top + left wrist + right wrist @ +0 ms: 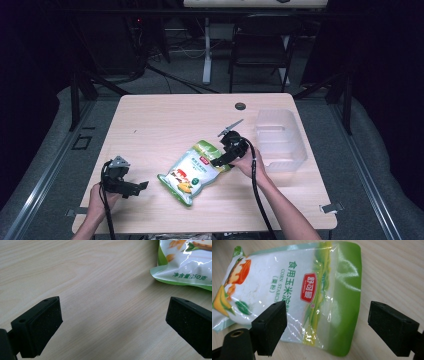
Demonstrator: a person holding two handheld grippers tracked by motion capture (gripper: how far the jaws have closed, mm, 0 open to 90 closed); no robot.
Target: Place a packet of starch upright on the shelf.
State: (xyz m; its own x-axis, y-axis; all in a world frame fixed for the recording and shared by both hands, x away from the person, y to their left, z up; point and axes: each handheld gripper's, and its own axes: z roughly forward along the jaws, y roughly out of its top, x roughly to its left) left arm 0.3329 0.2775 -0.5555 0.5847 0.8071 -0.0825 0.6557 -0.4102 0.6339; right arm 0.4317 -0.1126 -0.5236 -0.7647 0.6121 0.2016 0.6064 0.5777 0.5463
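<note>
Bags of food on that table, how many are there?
1. The bag lies flat near the middle of the table, just left of the clear plastic tub. The tub looks empty, though its frosted walls could hide something.

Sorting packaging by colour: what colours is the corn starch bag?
The corn starch bag is white and green with a red logo, clearest in the right gripper view.

Lying flat at centre of the counter (150,120): a pouch (192,172). To its right, near the counter's right edge: a tub (280,140). Lower left of frame: left hand-held gripper (141,187), apart from the pouch. Over the pouch's upper right end: right hand-held gripper (218,162).
</note>
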